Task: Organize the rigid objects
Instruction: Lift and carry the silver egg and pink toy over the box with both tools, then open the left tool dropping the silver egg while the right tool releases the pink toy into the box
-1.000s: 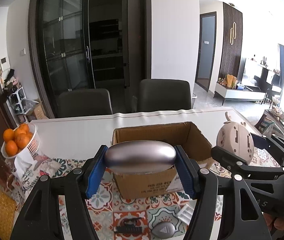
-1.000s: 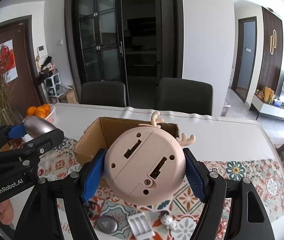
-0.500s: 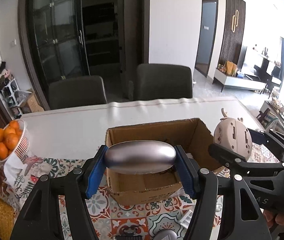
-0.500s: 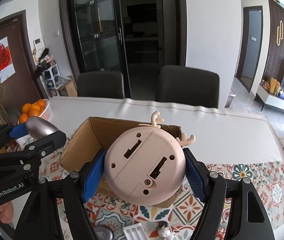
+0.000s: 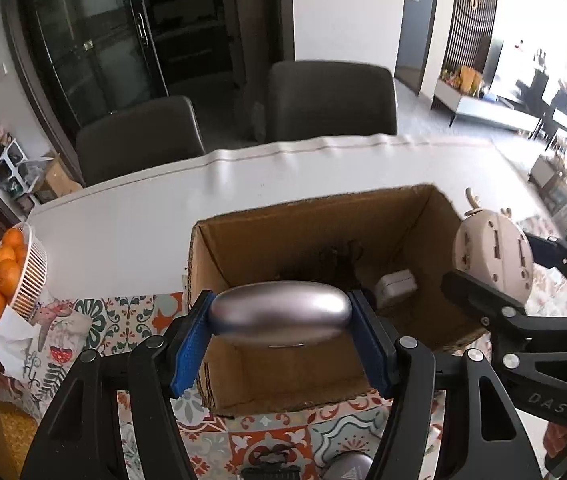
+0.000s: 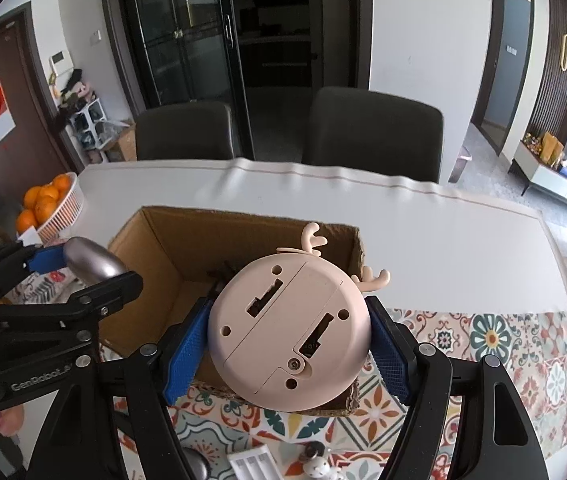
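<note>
My left gripper [image 5: 280, 322] is shut on a silver oval case [image 5: 279, 316] and holds it over the near left part of an open cardboard box [image 5: 243, 240]. My right gripper [image 6: 289, 338] is shut on a round pink antlered gadget [image 6: 287, 332] above the box's near right corner [image 6: 155, 240]. In the left wrist view the gadget [image 5: 493, 258] hangs at the box's right wall. Inside the box lie a white block [image 5: 395, 286] and a dark tangled item [image 5: 335, 256].
A basket of oranges [image 5: 1, 276] stands at the table's left edge. On the patterned mat in front of the box lie a grey puck [image 5: 349, 468], a black clip [image 5: 271, 468], a white ribbed tray [image 6: 251, 464] and a small white figure [image 6: 315, 468]. Two dark chairs [image 6: 371, 132] stand behind the table.
Both grippers have moved forward and tilted down over the box, so its inside now shows. Each still holds its object.
</note>
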{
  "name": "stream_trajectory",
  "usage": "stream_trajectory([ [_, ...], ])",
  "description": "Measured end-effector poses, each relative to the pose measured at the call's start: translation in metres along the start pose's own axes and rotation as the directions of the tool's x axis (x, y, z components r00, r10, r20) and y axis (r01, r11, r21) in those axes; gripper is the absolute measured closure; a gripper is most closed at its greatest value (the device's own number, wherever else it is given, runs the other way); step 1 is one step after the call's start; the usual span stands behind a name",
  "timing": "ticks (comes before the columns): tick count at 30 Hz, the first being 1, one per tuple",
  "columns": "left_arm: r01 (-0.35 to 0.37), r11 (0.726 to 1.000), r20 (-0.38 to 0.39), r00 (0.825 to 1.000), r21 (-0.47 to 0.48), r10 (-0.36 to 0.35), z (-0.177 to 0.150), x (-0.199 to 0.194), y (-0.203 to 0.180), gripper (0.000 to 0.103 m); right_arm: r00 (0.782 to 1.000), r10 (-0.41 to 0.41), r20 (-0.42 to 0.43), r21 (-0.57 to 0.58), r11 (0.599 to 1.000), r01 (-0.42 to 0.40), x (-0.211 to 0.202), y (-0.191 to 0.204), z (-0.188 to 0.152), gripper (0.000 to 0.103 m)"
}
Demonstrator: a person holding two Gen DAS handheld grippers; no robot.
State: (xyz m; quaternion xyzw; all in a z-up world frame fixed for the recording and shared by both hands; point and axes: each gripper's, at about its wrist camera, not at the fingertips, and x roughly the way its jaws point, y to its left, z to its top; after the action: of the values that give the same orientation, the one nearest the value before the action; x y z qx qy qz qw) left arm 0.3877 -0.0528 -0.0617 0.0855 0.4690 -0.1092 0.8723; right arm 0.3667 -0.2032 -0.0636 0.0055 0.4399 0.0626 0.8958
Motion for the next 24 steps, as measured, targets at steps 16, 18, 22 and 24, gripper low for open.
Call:
stream_trajectory([
  [16, -0.071, 0.997, -0.009, 0.997, -0.005, 0.071, -0.006, 0.002, 0.004, 0.023, 0.999, 0.003, -0.033, 0.004, 1.0, -0.003, 0.015, -0.001, -0.003, 0.029],
  [18, -0.105, 0.995, 0.01, 0.994, 0.0, 0.105, -0.007, -0.004, 0.007, 0.017, 0.999, 0.006, -0.032, 0.003, 1.0, -0.006, 0.015, 0.0, -0.002, 0.029],
  [22, -0.192, 0.981, 0.046, 0.98, -0.005, 0.192, -0.015, -0.016, 0.016, 0.011, 1.0, 0.004, -0.031, -0.011, 1.0, -0.005, 0.016, 0.006, -0.001, 0.029],
  [24, -0.207, 0.978, 0.05, 0.977, -0.011, 0.207, -0.018, -0.02, 0.021, 0.009, 0.999, 0.009, -0.034, -0.02, 1.0, -0.01, 0.017, 0.011, -0.001, 0.029],
])
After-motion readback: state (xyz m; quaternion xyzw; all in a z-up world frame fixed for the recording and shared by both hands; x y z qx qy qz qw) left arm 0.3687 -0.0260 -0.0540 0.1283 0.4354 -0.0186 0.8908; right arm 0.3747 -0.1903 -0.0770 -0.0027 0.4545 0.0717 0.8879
